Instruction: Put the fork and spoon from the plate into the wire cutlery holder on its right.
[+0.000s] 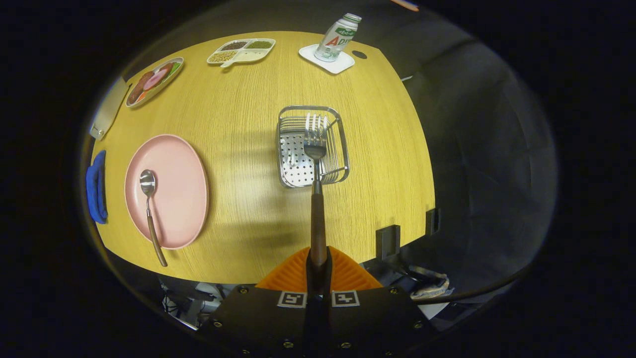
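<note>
My gripper [318, 263] is shut on the brown wooden handle of the fork [316, 169], which points straight ahead from between the fingers. Its metal tines hang over the wire cutlery holder [287, 149], a square chrome basket with a perforated floor. I am well above the wooden table [248, 109]. To the left of the holder lies the pink plate [184, 184]. The spoon [149, 209] rests on that plate, bowl on the plate and brown handle sticking out over the near rim.
At the far side stand a white bottle [339, 37] on a white coaster, a divided tray of beans [242, 50] and a plate of food [154, 81]. A blue cloth [96, 186] lies at the table's left edge. Black clamps [387, 240] sit on the near right edge.
</note>
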